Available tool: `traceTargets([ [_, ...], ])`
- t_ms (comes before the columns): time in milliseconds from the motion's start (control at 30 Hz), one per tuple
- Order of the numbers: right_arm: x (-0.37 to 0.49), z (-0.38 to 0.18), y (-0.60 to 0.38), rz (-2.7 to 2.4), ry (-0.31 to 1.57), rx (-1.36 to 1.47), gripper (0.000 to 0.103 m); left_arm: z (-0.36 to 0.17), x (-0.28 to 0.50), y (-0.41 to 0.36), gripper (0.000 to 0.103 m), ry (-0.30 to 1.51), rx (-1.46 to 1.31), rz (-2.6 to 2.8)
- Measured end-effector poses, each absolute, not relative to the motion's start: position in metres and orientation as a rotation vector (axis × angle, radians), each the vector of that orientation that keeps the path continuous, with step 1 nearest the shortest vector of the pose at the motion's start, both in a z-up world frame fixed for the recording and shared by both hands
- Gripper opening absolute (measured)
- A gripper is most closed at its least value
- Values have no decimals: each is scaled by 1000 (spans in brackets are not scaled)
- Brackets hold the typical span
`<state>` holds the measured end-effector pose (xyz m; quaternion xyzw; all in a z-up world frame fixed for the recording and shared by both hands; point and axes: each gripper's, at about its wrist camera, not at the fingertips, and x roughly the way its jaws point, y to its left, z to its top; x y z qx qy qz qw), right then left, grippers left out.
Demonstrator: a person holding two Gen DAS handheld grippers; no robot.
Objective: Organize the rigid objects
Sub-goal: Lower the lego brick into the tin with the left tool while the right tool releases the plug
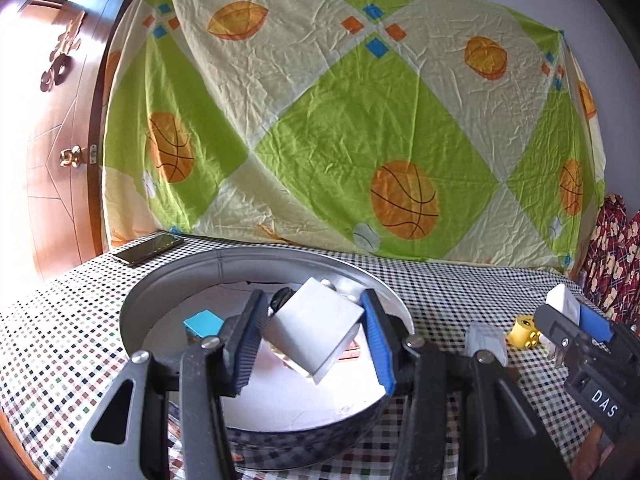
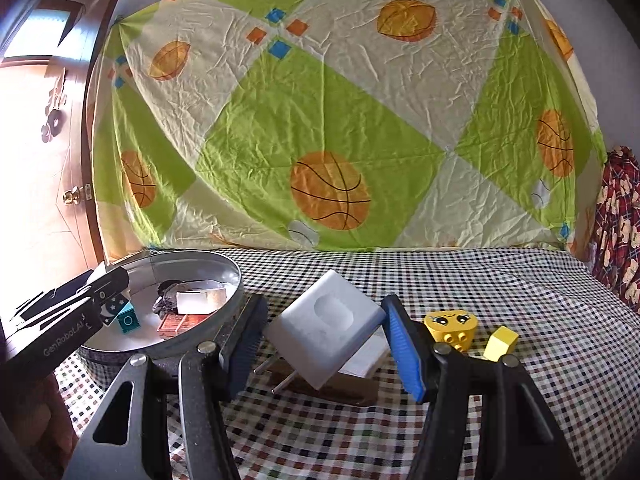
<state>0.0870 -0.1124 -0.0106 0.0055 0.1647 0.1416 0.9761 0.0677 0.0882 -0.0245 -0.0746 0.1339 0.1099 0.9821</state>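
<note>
Checked tablecloth spans table; round metal tin at left, contents half hidden behind fingers; left gripper over tin, pinching white block; right gripper above cloth, clamped on white plug adapter, prongs partly hidden; yellow face brick just beside; small yellow block partly cut off.

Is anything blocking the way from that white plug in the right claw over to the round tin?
Nothing on the cloth between them. The right gripper holds the plug; the tin lies to its left, but the left gripper hangs over the tin with a white block.
</note>
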Motion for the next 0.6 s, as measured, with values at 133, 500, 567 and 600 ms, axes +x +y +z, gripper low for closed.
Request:
traceTargets([
  [133, 90, -11, -104, 298, 341, 6, 62, -24, 67, 94, 47, 267, -150, 235],
  [500, 95, -13, -89, 329, 358, 5, 62, -24, 65, 106, 47, 265, -138, 267],
  [567, 96, -13, -86, 335, 362, 4, 62, -24, 65, 108, 47, 264, -133, 275],
  [600, 96, -14, -85, 335, 361, 5, 62, -24, 65, 109, 47, 266, -134, 278],
])
